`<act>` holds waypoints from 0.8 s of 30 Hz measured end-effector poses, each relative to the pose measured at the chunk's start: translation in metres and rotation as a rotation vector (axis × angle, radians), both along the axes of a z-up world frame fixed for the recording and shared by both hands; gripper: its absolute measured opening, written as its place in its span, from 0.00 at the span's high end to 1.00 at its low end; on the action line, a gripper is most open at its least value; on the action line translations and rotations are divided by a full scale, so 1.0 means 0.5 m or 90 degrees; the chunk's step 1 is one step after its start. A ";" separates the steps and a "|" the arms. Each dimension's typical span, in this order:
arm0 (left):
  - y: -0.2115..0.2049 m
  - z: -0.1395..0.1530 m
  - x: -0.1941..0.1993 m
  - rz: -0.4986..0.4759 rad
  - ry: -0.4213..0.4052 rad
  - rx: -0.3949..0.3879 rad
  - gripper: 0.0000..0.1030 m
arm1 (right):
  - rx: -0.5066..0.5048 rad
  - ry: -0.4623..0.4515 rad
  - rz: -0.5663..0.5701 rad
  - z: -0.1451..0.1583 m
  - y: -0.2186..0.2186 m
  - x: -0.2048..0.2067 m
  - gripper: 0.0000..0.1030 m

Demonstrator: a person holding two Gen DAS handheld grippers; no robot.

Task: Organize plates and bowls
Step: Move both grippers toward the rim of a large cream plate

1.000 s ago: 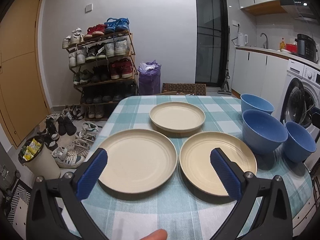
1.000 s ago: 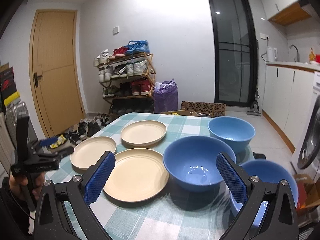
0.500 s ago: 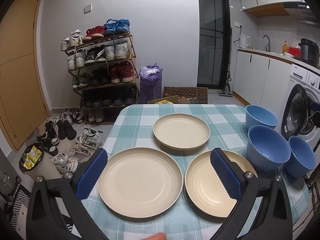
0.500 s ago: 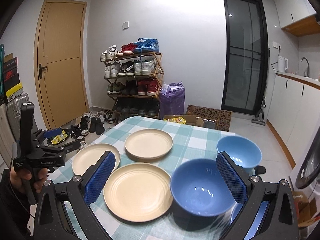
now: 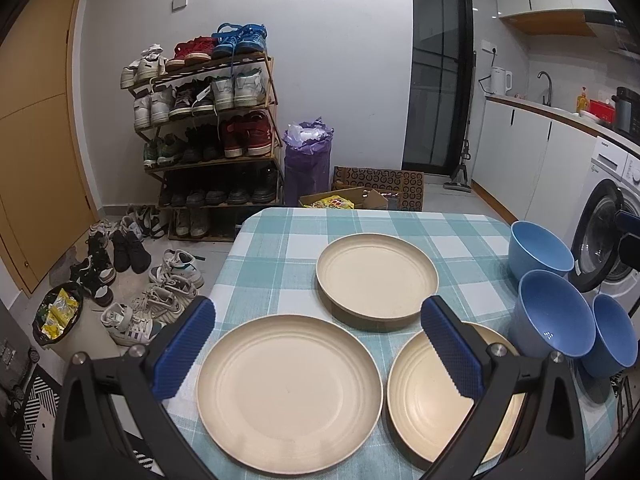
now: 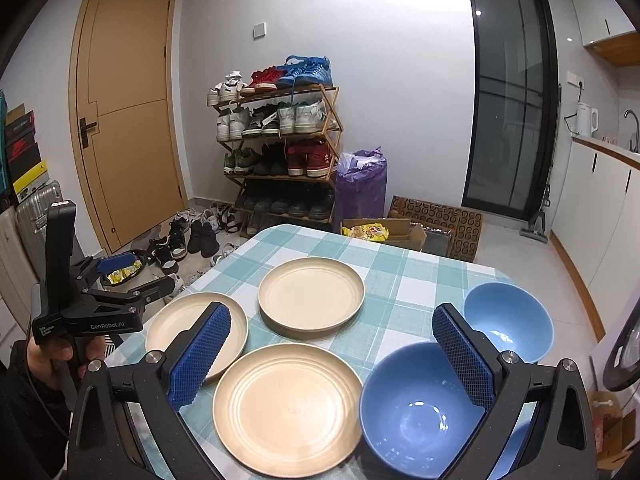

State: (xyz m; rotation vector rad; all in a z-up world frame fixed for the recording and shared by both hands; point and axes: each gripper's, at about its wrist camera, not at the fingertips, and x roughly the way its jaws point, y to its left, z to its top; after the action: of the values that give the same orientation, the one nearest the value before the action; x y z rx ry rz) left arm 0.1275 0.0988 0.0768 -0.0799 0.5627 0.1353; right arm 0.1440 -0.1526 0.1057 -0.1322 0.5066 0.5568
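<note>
Three cream plates lie on the checked table [image 5: 280, 236]: a near-left plate [image 5: 288, 388], a near-right plate [image 5: 444, 400] and a far plate [image 5: 376, 276]. Three blue bowls stand at the right: far [image 5: 540, 248], middle [image 5: 554, 320], near [image 5: 614, 334]. My left gripper [image 5: 316, 344] is open and empty, held above the near plates. My right gripper [image 6: 330, 354] is open and empty above the near-right plate [image 6: 288, 404] and the middle bowl [image 6: 416, 404]. The left gripper also shows in the right wrist view [image 6: 120, 272], off the table's left side.
A shoe rack [image 5: 208, 128] with loose shoes on the floor stands behind the table on the left. A purple bag [image 5: 308, 160] and cardboard boxes [image 5: 380, 184] sit beyond the far edge. A washing machine [image 5: 608, 232] is at the right.
Both grippers have risen and drawn back from the table, so plates and bowls sit lower and farther in both views. Both stay open. Nothing on the table has moved.
</note>
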 end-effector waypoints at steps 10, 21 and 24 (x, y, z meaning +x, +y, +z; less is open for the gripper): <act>0.017 -0.002 0.074 0.004 0.018 0.000 0.00 | 0.011 0.040 -0.013 0.009 0.009 0.086 0.00; 0.018 -0.008 0.144 -0.005 0.039 -0.001 0.00 | 0.007 0.081 -0.039 0.013 0.034 0.190 0.00; 0.016 -0.010 0.160 -0.011 0.045 0.000 0.00 | 0.003 0.086 -0.044 0.011 0.045 0.210 0.00</act>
State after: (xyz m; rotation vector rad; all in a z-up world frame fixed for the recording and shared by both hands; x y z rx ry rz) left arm 0.2074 0.1067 0.0721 -0.0702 0.6334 0.1223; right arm 0.2492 -0.1303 0.1111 -0.0721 0.6394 0.5016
